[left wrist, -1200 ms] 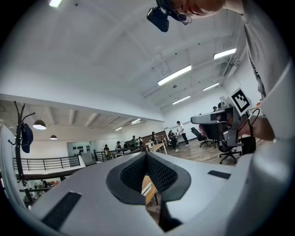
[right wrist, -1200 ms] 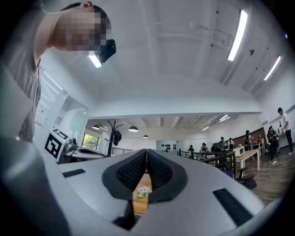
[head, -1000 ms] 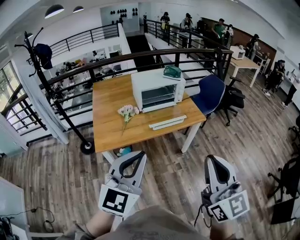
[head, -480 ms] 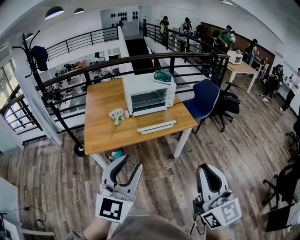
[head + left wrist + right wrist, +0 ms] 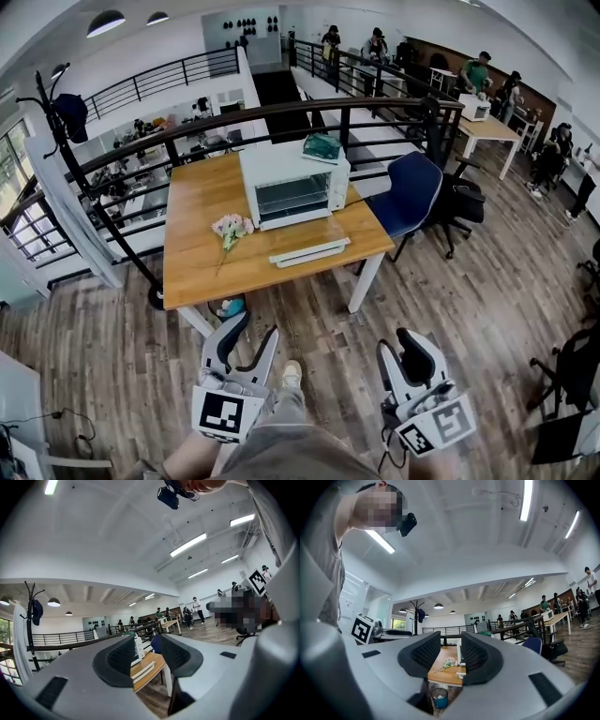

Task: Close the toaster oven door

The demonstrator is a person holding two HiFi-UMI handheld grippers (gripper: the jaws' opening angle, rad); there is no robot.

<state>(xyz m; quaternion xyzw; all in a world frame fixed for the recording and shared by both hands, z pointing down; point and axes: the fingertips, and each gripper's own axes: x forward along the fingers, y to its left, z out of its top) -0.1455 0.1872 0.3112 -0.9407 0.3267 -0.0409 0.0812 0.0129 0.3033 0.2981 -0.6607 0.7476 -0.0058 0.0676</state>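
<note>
- The toaster oven [image 5: 293, 185] sits on the wooden table [image 5: 192, 253], well ahead of both grippers; its contents are unclear.
- The blue bin [image 5: 439, 698] beneath the table holds something pale.
- The left gripper [image 5: 253, 330] and right gripper [image 5: 401, 345] hang low above the floor [image 5: 487, 281], jaws opening, empty.

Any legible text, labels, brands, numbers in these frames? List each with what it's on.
None legible.
White toaster oven: any front print too small to read.
Left black-and-white marker cube, right black-and-white marker cube: square code patterns only, no letters or digits.
</note>
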